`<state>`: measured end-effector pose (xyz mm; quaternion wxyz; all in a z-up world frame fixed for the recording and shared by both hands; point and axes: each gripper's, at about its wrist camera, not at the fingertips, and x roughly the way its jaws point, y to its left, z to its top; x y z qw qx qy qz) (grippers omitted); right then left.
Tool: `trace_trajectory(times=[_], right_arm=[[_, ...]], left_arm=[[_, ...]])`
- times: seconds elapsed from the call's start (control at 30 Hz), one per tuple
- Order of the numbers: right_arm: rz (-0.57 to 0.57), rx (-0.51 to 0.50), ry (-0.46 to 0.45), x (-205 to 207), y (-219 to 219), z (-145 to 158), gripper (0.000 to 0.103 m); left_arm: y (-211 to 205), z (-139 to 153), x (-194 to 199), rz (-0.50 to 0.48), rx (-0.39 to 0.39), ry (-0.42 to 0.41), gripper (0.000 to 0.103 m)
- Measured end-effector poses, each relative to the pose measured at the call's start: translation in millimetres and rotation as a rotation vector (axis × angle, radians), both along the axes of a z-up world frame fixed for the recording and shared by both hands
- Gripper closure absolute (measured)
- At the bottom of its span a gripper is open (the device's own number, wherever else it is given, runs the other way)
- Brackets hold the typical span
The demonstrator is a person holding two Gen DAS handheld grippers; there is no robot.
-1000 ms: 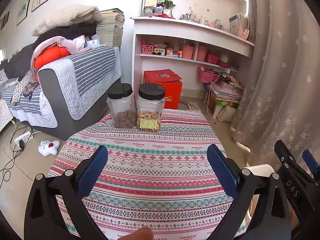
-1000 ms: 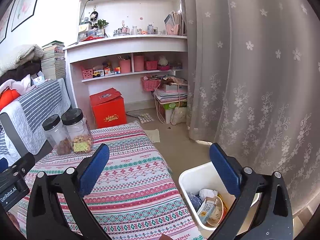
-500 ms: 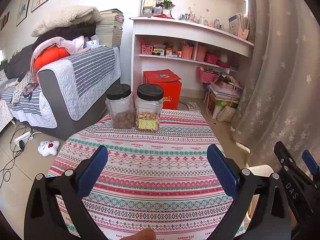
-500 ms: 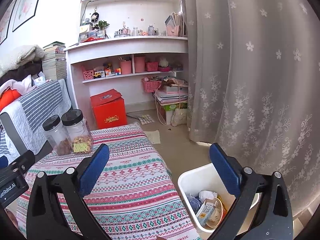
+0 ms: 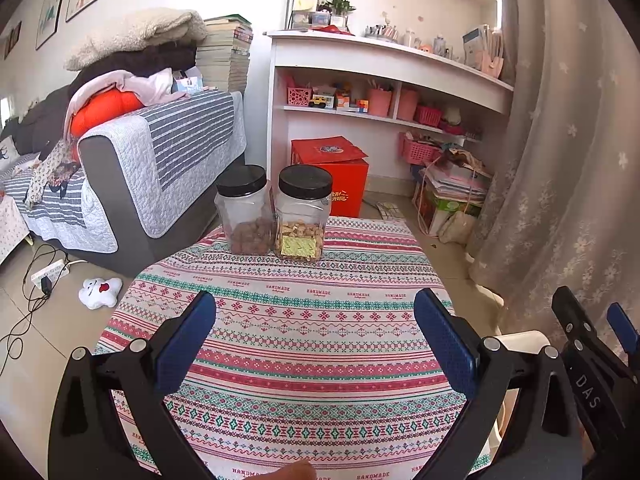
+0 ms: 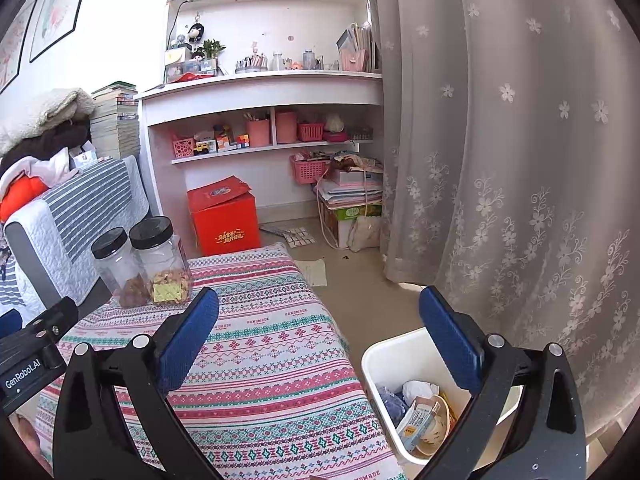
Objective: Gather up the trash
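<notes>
Cluttered living room: sofa (image 5: 132, 184) at left, white shelves (image 6: 264, 120) and red box (image 5: 336, 176) at the back, flowered curtain (image 6: 520, 160) at right. Up front, patterned tablecloth (image 5: 300, 320) over a low table, carrying only two black-lidded jars (image 5: 276, 216), touching side by side at the far edge. No loose trash to be seen on the cloth in either view.

Left gripper (image 5: 316, 336) spread wide, nothing between the pads, hanging over the near half of the cloth. Right gripper (image 6: 320, 336) likewise spread and empty, held above the table's right edge, one finger over the cloth, the other over the bin (image 6: 384, 360).

White bin on the floor just beside the table, right side, already holding trash (image 6: 420, 408): crumpled paper, a small carton, a cup, something blue. Lower part hidden behind the right finger.

Judged stage: late, probably the last of it, table-top pickup seemingly finished and both tools idle after a drop. On the floor near the curtain, a sheet of paper (image 6: 314, 270) and a few dark crumbs; trash or not, cannot tell.

Next move, if any: scan for leftovers, reach down and forward past the table corner with the right tool, close on the paper's edge, carry back over the bin. Flat sheet on hard floor likely awkward to pinch; low, angled approach needed. Otherwise, withdraw and finish.
</notes>
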<state>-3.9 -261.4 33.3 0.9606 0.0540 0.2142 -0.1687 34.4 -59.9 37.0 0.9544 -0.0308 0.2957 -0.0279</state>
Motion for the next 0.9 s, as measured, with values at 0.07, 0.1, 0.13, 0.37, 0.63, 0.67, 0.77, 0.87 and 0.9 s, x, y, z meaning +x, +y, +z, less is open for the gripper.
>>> trace_trajectory(times=[0.07,0.1,0.13,0.37,0.63,0.67,0.77,0.87,0.9], right_arm=[[0.003,0.004,0.005,0.8,0.9,-0.6,0.007],[0.005,0.005,0.006,0.8,1.4,-1.5,0.007],[0.004,0.004,0.006,0.9,1.6,-1.3,0.007],[0.004,0.005,0.006,1.3,3.1,-1.1,0.007],[0.011,0.016,0.019,2.0,7.9,-6.3,0.007],[0.011,0.015,0.018,2.0,8.3,-6.4,0.007],[0.012,0.013,0.018,2.2,8.7,-6.5,0.007],[0.013,0.013,0.021,2.2,10.0,-7.0,0.007],[0.013,0.014,0.022,2.1,11.0,-7.5,0.007]], left_arm=[[0.7,-0.5,0.3,0.004,-0.002,0.002,0.007],[1.0,-0.6,0.7,0.003,-0.003,0.004,0.007],[1.6,-0.7,1.1,0.004,-0.005,0.005,0.007],[2.2,-2.4,1.9,0.006,-0.004,0.01,0.007],[2.8,-3.2,2.7,0.007,-0.005,0.012,0.007],[2.9,-3.2,2.7,0.007,-0.005,0.013,0.007],[3.3,-3.8,2.5,0.007,-0.005,0.013,0.007],[3.3,-3.8,2.5,0.007,-0.005,0.013,0.007],[3.2,-3.7,2.5,0.007,-0.005,0.013,0.007]])
